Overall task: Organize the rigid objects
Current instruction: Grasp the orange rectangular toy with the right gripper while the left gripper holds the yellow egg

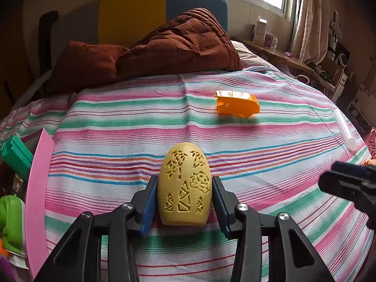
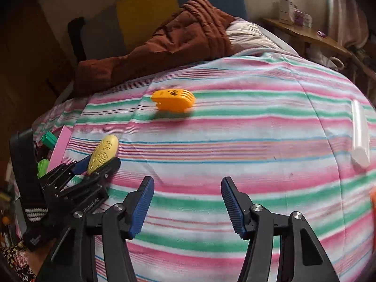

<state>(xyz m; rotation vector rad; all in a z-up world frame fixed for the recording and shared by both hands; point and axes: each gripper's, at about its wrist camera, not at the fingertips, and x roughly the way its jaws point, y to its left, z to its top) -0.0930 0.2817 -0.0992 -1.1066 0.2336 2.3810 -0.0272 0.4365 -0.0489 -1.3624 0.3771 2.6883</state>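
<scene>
Matt plastic objects and ribbed gripper pads over a woven striped cloth.

The yellow egg-shaped piece [image 1: 183, 185] looks like matt plastic, its shell pierced with cut-out patterns. The orange piece [image 1: 237, 104] is smooth, slightly glossy plastic. The left gripper [image 1: 184, 202] has black matt plastic arms, shiny metal pivot pins and blue ribbed pads [image 2: 141, 209]. The striped bedsheet [image 1: 141, 127] is fine woven cloth; the brown quilt [image 1: 178, 44] is puffy stitched fabric. A translucent white tube [image 2: 359, 134] looks smooth.
</scene>
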